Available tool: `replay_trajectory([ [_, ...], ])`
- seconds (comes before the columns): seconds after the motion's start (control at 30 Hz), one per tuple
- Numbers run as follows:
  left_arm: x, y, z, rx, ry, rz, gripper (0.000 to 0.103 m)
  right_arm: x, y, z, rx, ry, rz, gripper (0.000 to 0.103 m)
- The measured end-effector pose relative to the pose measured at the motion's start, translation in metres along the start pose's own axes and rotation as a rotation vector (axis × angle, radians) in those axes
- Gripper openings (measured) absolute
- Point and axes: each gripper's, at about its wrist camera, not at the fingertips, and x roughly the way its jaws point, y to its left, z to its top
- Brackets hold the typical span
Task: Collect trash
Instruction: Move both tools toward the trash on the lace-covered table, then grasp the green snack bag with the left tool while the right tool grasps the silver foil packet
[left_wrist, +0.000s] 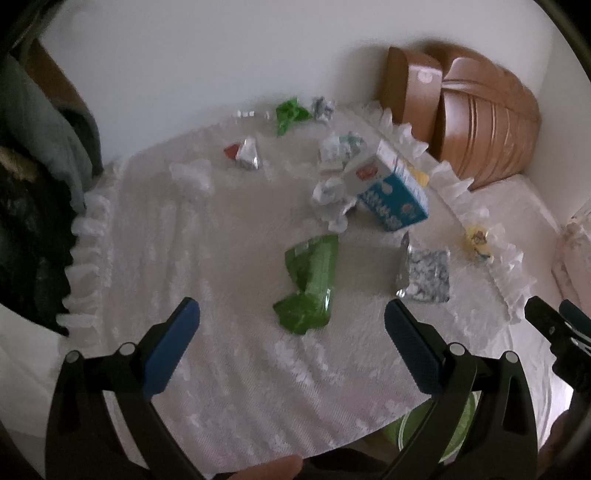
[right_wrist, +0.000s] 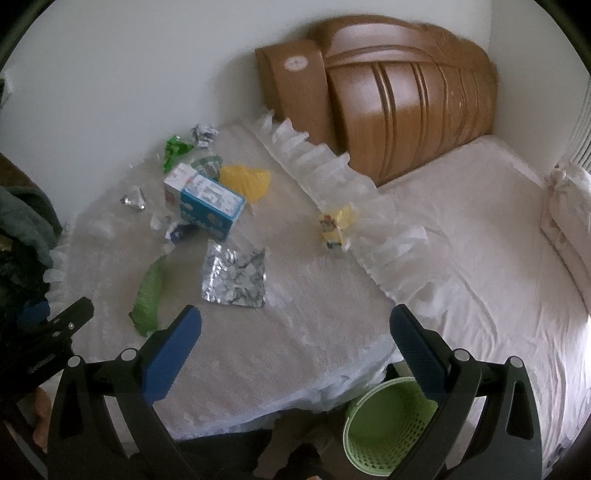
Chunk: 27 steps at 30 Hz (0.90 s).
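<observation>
1. Both tools are empty, jaws wide apart. The left tool (left_wrist: 291, 325) hovers over the near part of the desk (left_wrist: 229, 369); the right tool (right_wrist: 295, 328) hovers over the near right corner, approx. above the green basket (right_wrist: 384, 424).
2. The basket stands on the floor just beside the near edge of the desk, prob. so that trash can drop straight in from the edge.
3. The trash lies scattered on the white lace cloth, nothing collected yet, as far as I can judge; the inside of the basket looks empty.
4. Nearest to the left tool: a big green wrapper (left_wrist: 310, 280), flat, centred between the open fingers. It seems the first target, because it is closest and the jaws are already wide enough for it.
5. Right of it lies a silver foil bag (left_wrist: 424, 269), flat. Farther back, a blue and white carton (left_wrist: 391, 192) lies tipped on its side, with crumpled white paper (left_wrist: 328, 199) touching it on the left.
6. Count, approx.: green wrappers 2 (the 2nd, small green wrapper (left_wrist: 290, 112), at the far edge); cartons 1; foil bags 1; small yellow packs 1 (right_wrist: 334, 225), near the right frill; yellow plastic pieces 1 (right_wrist: 247, 181); a red-silver wrapper (left_wrist: 245, 153) 1. Crumpled paper balls: several, too blurred to count exactly.
7. Baskets: 1. Tools: 2.
</observation>
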Motion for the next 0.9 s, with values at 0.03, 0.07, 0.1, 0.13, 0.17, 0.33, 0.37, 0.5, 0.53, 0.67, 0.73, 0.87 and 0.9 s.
replay_trajectory([
  [0.03,0.004,0.003,-0.002,-0.006,0.011,0.0,0.096,0.003,-0.006,-0.001,0.015,-0.002,0.022,0.101],
  [0.07,0.009,0.007,-0.006,-0.012,0.028,0.004,0.096,0.006,-0.008,-0.001,0.026,-0.007,0.038,0.101],
  [0.1,0.014,0.011,-0.009,-0.018,0.044,0.01,0.096,0.012,-0.009,-0.005,0.034,0.006,0.043,0.101],
  [0.13,0.018,0.013,-0.011,-0.022,0.055,0.016,0.096,0.016,-0.009,-0.008,0.041,0.012,0.051,0.101],
  [0.17,0.024,0.018,-0.014,-0.028,0.071,0.021,0.096,0.021,-0.01,-0.012,0.06,0.033,0.07,0.101],
  [0.33,0.051,0.03,-0.026,-0.038,0.115,0.022,0.096,0.043,-0.015,-0.028,0.082,0.131,0.049,0.101],
  [0.37,0.057,0.03,-0.027,-0.037,0.117,0.023,0.096,0.047,-0.015,-0.031,0.09,0.143,0.056,0.101],
  [0.5,0.079,0.022,-0.026,-0.006,0.116,-0.005,0.096,0.06,-0.014,-0.034,0.093,0.143,0.06,0.101],
  [0.53,0.085,0.017,-0.024,0.008,0.113,-0.016,0.096,0.063,-0.013,-0.035,0.093,0.149,0.057,0.101],
  [0.67,0.106,0.005,-0.014,0.028,0.113,-0.047,0.096,0.065,-0.01,-0.034,0.096,0.152,0.049,0.101],
  [0.73,0.117,0.0,-0.007,0.035,0.112,-0.057,0.096,0.067,-0.008,-0.03,0.098,0.142,0.048,0.101],
  [0.87,0.133,-0.012,0.0,0.071,0.101,-0.047,0.096,0.068,-0.005,-0.025,0.104,0.128,0.043,0.101],
  [0.9,0.135,-0.014,0.001,0.077,0.102,-0.046,0.096,0.069,-0.004,-0.023,0.105,0.125,0.041,0.101],
])
